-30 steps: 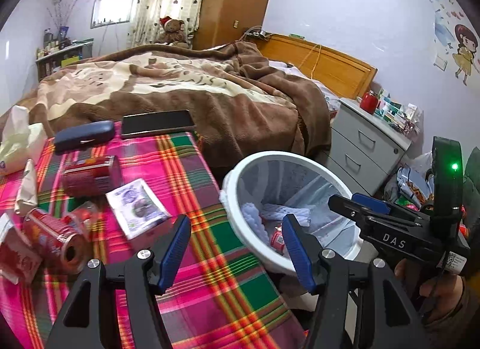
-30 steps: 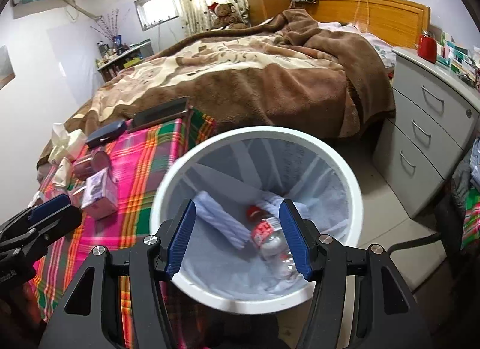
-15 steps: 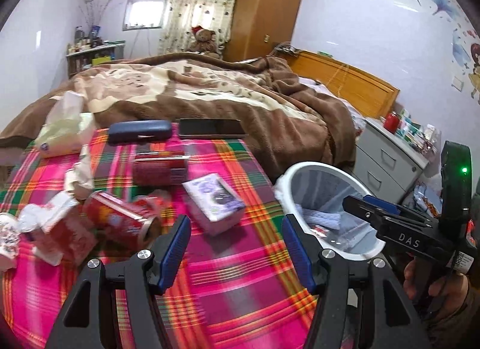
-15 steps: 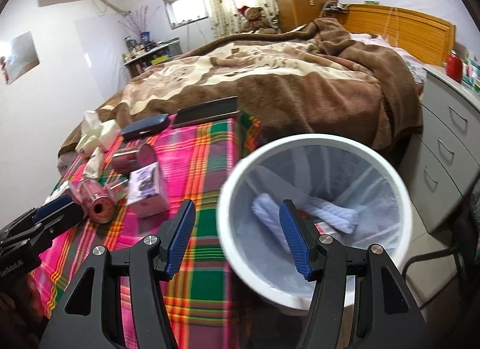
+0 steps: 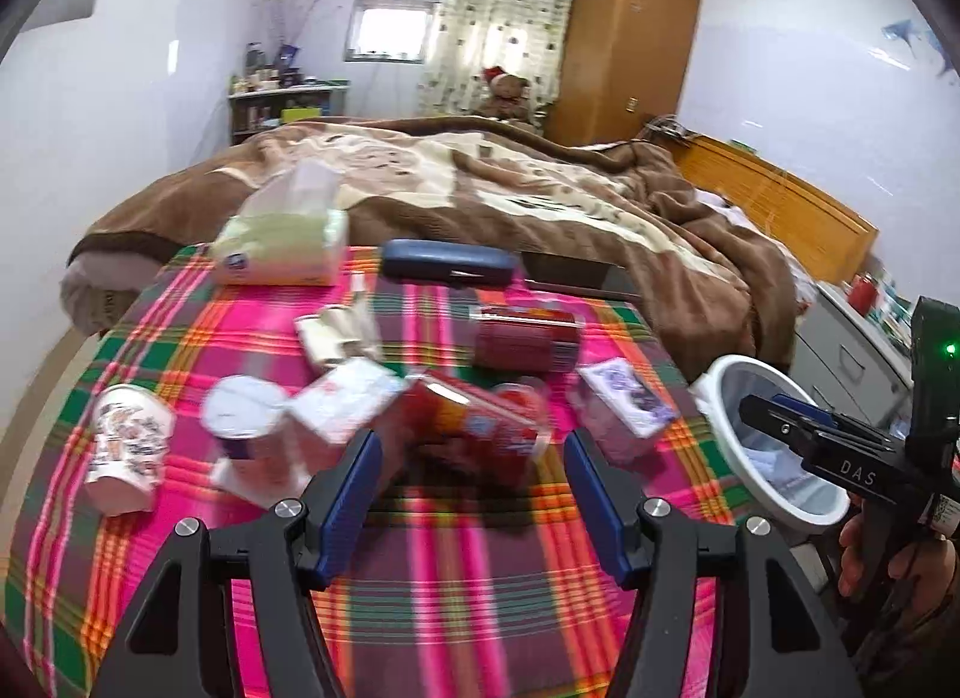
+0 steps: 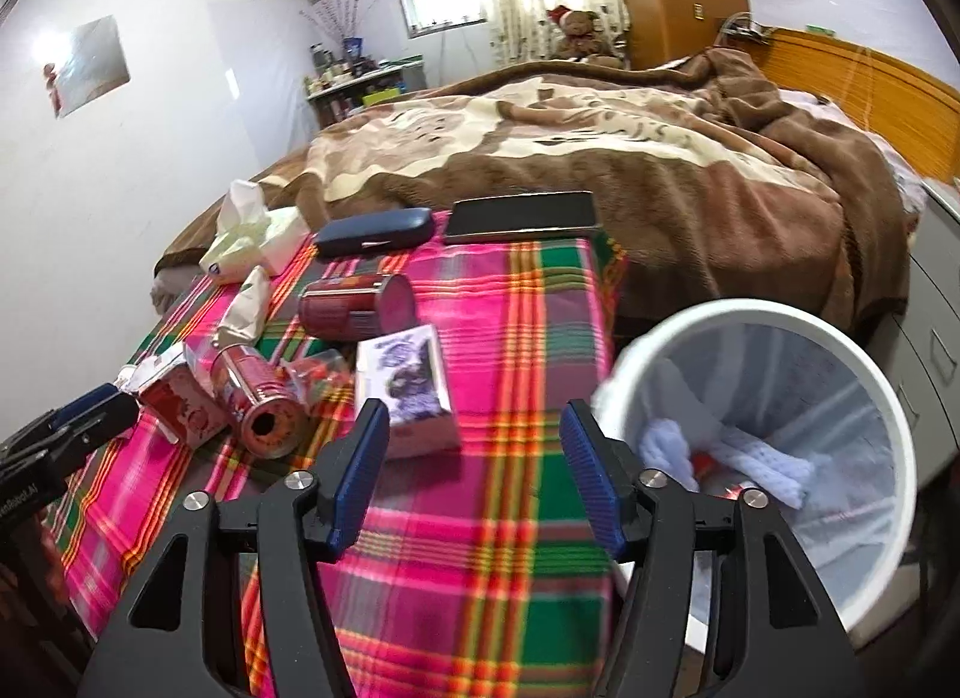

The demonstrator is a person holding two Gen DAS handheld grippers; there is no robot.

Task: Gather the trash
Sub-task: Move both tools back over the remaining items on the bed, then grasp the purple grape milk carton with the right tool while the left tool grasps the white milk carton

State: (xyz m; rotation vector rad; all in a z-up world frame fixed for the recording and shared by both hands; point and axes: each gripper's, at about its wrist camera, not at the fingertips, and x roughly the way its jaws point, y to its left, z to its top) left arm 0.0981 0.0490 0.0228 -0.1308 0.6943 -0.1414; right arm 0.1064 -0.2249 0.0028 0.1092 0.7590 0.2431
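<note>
Trash lies on a plaid-covered table: a crushed red can, an upright-lying dark red can, a small purple-printed box, a red-white carton, paper cups. My left gripper hovers open just short of the crushed can. My right gripper is empty over the cloth near the purple box, jaws opening. The white bin beside the table holds white cloth and a bottle.
A tissue pack, a blue case and a dark tablet lie at the table's far edge. A bed with a brown blanket stands behind; a grey drawer cabinet is at right.
Both views swung left, from the bin to the table's trash. The left gripper now faces the crushed can; the right left the bin's mouth and its jaws widened.
</note>
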